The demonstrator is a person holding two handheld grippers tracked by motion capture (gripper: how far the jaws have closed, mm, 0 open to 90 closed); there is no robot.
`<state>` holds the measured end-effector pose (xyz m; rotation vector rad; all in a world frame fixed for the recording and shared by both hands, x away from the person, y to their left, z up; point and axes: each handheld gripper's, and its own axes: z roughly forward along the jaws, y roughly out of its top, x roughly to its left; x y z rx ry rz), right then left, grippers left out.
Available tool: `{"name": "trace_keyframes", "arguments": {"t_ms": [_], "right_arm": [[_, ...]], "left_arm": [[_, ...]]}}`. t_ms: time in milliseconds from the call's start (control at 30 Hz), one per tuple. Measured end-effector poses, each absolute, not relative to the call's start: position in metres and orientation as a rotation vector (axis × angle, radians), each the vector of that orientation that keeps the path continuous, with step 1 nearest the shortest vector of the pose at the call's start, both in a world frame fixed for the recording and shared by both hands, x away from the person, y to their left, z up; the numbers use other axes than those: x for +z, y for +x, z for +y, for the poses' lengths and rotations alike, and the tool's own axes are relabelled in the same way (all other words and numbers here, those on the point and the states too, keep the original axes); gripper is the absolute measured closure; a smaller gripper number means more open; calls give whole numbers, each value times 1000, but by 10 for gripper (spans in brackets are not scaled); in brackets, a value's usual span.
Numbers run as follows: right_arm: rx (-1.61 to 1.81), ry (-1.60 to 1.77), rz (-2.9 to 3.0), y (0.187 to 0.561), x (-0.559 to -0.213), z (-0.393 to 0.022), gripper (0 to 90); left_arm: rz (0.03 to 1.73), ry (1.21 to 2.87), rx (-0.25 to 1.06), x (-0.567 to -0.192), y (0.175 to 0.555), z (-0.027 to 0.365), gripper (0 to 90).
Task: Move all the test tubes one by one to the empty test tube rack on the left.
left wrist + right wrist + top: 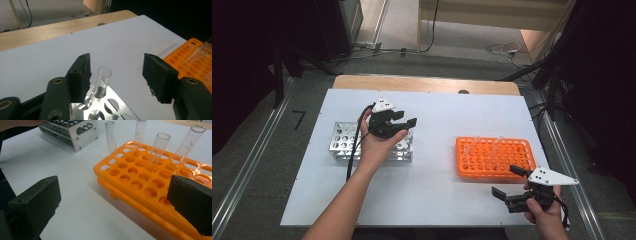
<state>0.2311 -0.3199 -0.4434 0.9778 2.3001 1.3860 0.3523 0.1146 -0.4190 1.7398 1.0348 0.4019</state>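
Surface: a white rectangular board [432, 175] on a wooden top, carrying two racks, one toward its left edge and one toward its right edge.

Metal rack: a silver metal test-tube rack with round holes [343, 141] stands near the left edge of the surface, about midway between the near and far edges; the left hand partly covers its right end.

Clear tube: a clear glass test tube [103, 79] stands upright in a corner hole of the metal rack, at the end toward the orange rack; its open mouth rises above the rack top.

Left gripper [401, 120]: held over the right end of the metal rack. Its fingers [80, 72] stand partly apart, one on each side of the clear tube; neither pad presses on the glass.

Orange rack: an orange plastic test-tube rack with many holes [504, 161] sits near the right edge of the surface, well apart from the metal rack.

Other tubes: four clear glass tubes [110, 140] stand in the far rows of the orange rack, some leaning.

Right gripper [510, 181]: held low at the near right corner of the surface, just beside the near edge of the orange rack. Its fingers [37, 202] are spread wide with nothing between them.
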Motion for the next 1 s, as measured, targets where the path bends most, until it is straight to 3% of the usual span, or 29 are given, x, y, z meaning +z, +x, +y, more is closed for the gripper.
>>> {"name": "trace_keyframes", "arguments": {"t_ms": [267, 333, 500, 533, 1000], "right_arm": [[1392, 975, 2298, 233, -441, -319, 0], [1394, 978, 2297, 234, -440, -318, 0], [1386, 972, 2294, 237, -438, -318, 0], [1388, 981, 2289, 238, -437, -318, 0], [1352, 1038, 2213, 265, -422, -325, 0]], "left_arm": [[993, 1701, 392, -413, 326, 120, 236], [981, 1697, 394, -411, 317, 121, 145], [962, 1674, 413, -407, 297, 123, 68], [964, 1671, 418, -406, 294, 123, 15], [938, 1620, 446, -406, 247, 147, 0]]}}
